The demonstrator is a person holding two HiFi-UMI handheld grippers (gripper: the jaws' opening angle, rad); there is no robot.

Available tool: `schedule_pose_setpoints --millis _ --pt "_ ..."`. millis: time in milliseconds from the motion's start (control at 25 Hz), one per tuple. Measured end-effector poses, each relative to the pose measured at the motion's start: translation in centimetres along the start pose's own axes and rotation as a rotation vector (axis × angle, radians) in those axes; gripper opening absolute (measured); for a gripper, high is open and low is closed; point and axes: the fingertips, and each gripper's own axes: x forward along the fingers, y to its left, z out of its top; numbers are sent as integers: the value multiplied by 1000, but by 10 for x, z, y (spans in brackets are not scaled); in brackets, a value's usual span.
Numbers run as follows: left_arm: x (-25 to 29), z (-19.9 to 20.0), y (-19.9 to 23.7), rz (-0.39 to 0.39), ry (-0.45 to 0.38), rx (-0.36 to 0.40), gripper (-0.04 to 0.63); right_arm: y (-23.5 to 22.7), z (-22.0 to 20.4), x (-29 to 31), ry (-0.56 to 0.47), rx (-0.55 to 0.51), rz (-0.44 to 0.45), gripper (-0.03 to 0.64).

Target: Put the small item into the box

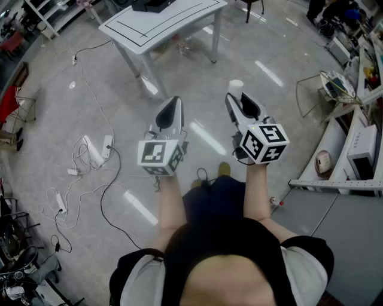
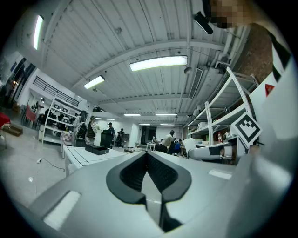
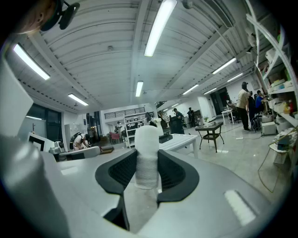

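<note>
The small item [image 1: 236, 85] is a white cylinder wrapped in gauze-like material. It stands upright between the pads of my right gripper [image 1: 234, 95], which is shut on it; the right gripper view shows the item [image 3: 147, 155] pinched at its lower half, in my right gripper [image 3: 147, 168]. My left gripper [image 1: 174, 100] is held beside it at the same height, its jaws shut with nothing between them, as the left gripper [image 2: 147, 160] also appears in its own view. A black box [image 1: 152, 5] lies on a white table [image 1: 179, 21] ahead, well beyond both grippers.
Cables and power strips [image 1: 90, 155] trail over the grey floor at left. White shelving [image 1: 353, 149] and a wire basket [image 1: 335, 86] stand at right. People stand in the background of both gripper views. A black chair and small table [image 3: 212, 132] are off to the right.
</note>
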Motion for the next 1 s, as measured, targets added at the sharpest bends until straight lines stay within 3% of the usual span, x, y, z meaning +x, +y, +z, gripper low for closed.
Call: schedule_pose_setpoints --millis 360,1000 --pt "-13 1 -16 -71 26 64 11 2 3 -10 -8 20 -20 143" --pt "-24 -18 -7 -90 87 53 11 22 -22 -7 19 44 -10 143"
